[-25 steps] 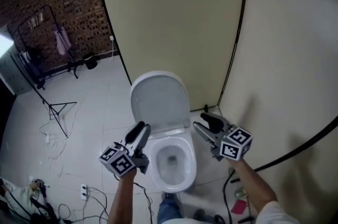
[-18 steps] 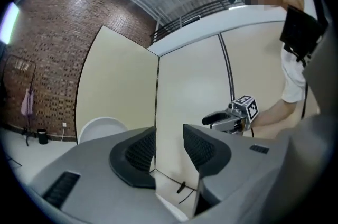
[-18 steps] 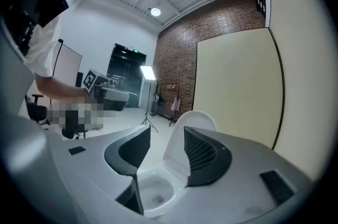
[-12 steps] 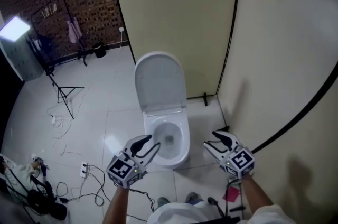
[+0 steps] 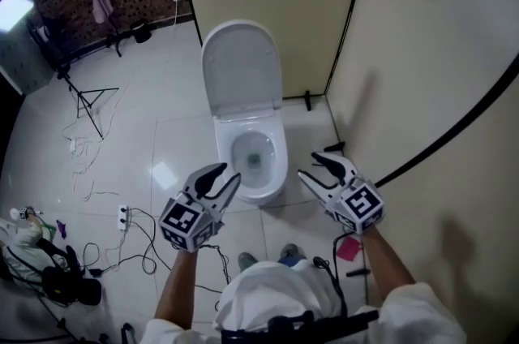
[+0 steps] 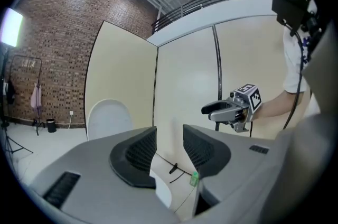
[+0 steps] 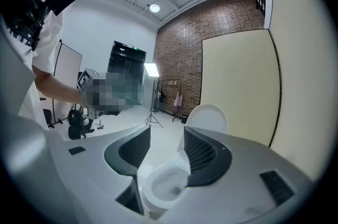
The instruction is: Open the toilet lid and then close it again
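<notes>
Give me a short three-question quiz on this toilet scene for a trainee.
1. True or false: the toilet lid stands raised.
2. What does the right gripper hold? A) the lid B) a cable C) nothing
3. Fill in: the white power strip lies on the floor on the ___ gripper's side.

Key: 1 true; 2 C; 3 left.
</notes>
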`<state>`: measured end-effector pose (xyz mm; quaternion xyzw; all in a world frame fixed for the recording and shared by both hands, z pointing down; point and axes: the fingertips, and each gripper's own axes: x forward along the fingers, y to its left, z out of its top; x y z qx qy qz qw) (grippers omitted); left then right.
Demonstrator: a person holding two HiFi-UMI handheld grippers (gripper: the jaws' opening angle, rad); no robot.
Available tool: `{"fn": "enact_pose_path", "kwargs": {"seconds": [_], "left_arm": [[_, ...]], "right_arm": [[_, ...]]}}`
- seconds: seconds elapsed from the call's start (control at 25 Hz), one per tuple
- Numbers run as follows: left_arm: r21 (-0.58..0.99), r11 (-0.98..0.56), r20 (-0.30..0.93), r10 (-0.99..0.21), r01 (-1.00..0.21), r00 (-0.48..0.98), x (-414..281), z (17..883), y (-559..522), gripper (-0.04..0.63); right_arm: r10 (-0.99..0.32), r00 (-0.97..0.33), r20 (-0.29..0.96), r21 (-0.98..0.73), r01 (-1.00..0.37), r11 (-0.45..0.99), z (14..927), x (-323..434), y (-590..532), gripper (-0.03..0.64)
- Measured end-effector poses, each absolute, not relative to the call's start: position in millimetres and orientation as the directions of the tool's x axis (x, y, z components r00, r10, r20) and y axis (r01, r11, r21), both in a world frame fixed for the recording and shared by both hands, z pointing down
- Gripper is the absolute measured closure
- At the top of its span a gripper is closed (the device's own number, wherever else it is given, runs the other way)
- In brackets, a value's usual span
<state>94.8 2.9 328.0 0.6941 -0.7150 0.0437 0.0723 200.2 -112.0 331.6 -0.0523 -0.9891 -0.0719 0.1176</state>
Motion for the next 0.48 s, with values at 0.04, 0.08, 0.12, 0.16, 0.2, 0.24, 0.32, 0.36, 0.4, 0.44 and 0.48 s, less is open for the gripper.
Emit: {"fn": "enact_pose_path", "kwargs": {"seconds": [0.04,0.08,0.12,0.16,0.2,0.24,0.32,0.36,0.4,0.44,0.48], "left_arm": [[0.038,0.033,0.144,-0.989,-0.999,-0.028,92.6,324.8,4.0,0.446],[0.041,0.029,0.122,-0.992,-0.999,-0.024,91.2,322.4,6.3,0.446],[0.046,0.026,0.105,-0.994,-0.999,-0.021,90.0,321.0,9.6,0.446],[0.052,0.027,0.091,-0.996,-0.998,-0.022,88.6,319.4,13.7,0.446],[0.054,0.027,0.078,-0.997,-0.998,-0.023,87.2,317.0,17.6,0.446],[0.054,0.027,0.066,-0.998,-0.998,-0.024,85.5,314.5,21.4,0.446],[0.058,0.023,0.053,-0.998,-0.998,-0.02,82.0,311.7,29.1,0.446],[0.059,0.021,0.046,-0.999,-0.998,-0.018,80.4,310.4,33.0,0.446],[0.056,0.019,0.033,-0.999,-0.998,-0.017,78.6,308.0,36.3,0.446],[0.052,0.017,0.023,-1.0,-0.999,-0.016,77.0,305.3,38.9,0.445],[0.047,0.016,0.02,-1.0,-0.999,-0.015,75.4,303.1,40.9,0.446]], "right_arm": [[0.094,-0.966,0.242,0.135,0.129,0.982,330.4,196.0,-107.8,0.428],[0.101,-0.964,0.244,0.139,0.138,0.981,329.9,192.0,-103.4,0.428],[0.106,-0.963,0.248,0.14,0.144,0.98,330.1,188.4,-99.4,0.428],[0.108,-0.962,0.252,0.14,0.147,0.979,330.6,185.2,-96.1,0.428],[0.108,-0.961,0.256,0.138,0.146,0.98,330.8,182.3,-93.5,0.428],[0.103,-0.961,0.258,0.136,0.142,0.98,330.6,179.5,-91.6,0.428],[0.09,-0.96,0.266,0.138,0.13,0.982,329.5,173.9,-89.6,0.428],[0.085,-0.959,0.272,0.141,0.127,0.982,329.2,171.3,-89.7,0.428],[0.08,-0.957,0.278,0.145,0.125,0.982,329.0,168.8,-91.2,0.428],[0.075,-0.956,0.284,0.148,0.121,0.981,328.9,166.4,-94.5,0.428],[0.069,-0.955,0.289,0.151,0.117,0.982,328.7,163.8,-99.5,0.428]]}}
